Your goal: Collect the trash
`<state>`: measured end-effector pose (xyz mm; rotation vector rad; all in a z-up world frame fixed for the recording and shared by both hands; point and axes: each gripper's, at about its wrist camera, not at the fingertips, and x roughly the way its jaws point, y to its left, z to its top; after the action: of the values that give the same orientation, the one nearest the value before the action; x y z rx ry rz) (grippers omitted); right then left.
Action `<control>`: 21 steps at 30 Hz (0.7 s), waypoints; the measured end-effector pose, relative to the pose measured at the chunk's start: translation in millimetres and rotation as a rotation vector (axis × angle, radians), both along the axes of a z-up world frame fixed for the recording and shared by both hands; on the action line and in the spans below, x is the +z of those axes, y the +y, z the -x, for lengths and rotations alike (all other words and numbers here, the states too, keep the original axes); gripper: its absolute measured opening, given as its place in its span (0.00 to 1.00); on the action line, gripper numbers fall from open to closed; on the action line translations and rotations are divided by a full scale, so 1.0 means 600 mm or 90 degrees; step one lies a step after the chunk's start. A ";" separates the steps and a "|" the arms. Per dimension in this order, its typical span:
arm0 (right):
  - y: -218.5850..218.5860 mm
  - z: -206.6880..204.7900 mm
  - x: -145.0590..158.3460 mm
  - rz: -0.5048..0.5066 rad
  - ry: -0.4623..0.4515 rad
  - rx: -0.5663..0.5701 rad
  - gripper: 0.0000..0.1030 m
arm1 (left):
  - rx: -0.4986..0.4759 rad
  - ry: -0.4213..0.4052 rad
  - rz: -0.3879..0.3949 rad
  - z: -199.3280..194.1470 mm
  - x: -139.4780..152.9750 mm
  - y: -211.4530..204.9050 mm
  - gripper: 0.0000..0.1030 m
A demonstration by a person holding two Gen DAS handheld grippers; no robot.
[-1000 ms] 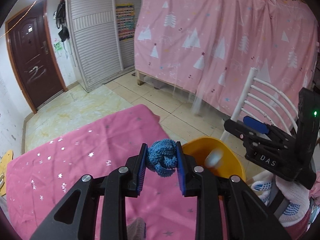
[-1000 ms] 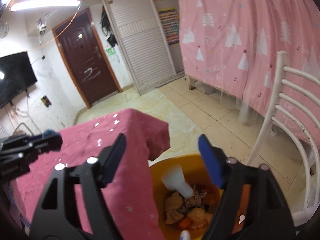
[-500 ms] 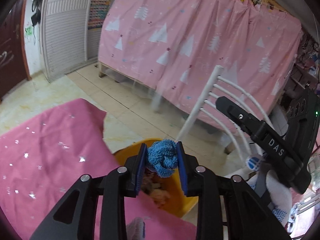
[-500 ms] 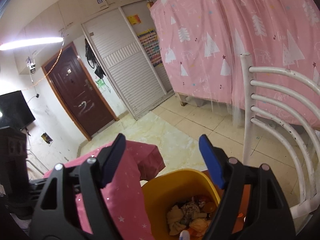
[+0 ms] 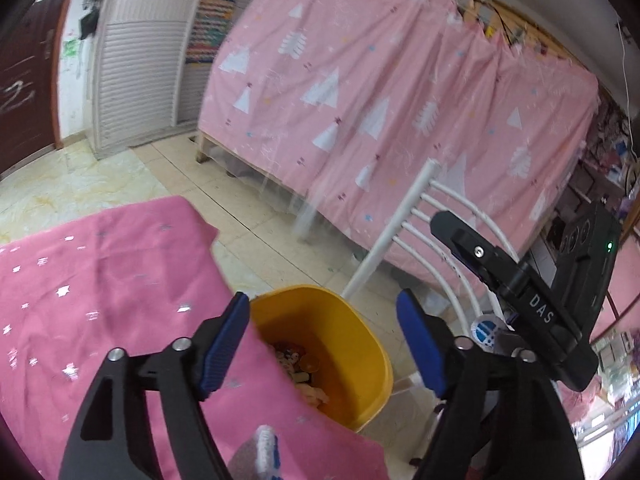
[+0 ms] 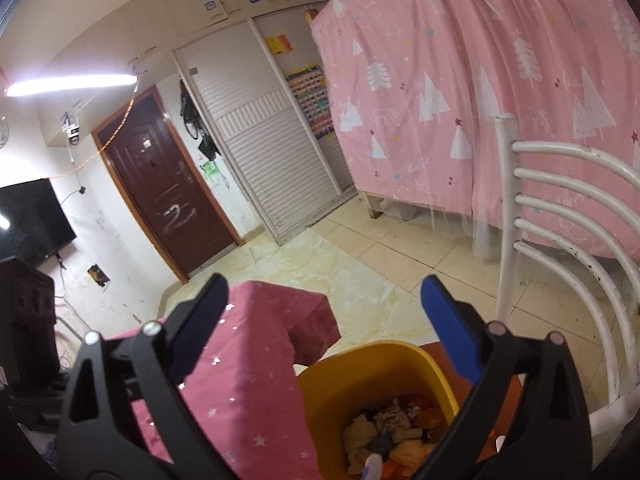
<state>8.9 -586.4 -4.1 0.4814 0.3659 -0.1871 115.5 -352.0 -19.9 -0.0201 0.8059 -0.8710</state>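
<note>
Right wrist view: yellow bin point(image 6: 340, 384) holds mixed scraps point(image 6: 394, 428) beside pink tablecloth point(image 6: 248, 384)

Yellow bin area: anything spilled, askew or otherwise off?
Nothing stands out. The yellow bin stands upright beside the pink-clothed table, with the trash inside it and no litter visible on the floor tiles around it. Both grippers hang over it, jaws open and empty.
</note>
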 end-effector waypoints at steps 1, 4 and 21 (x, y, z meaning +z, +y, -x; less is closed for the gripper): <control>0.009 -0.002 0.003 0.004 -0.003 0.007 0.94 | 0.015 -0.006 0.005 0.001 0.004 0.019 0.71; 0.036 -0.008 0.008 0.020 -0.009 0.028 0.94 | 0.052 -0.023 0.015 0.006 0.017 0.058 0.76; 0.264 -0.033 0.026 0.115 -0.035 0.219 0.94 | 0.310 -0.130 -0.036 0.045 0.062 0.317 0.90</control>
<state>28.7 -428.3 11.3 0.2391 0.3678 0.1258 88.5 -162.1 17.2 -0.0730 0.5967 -0.3819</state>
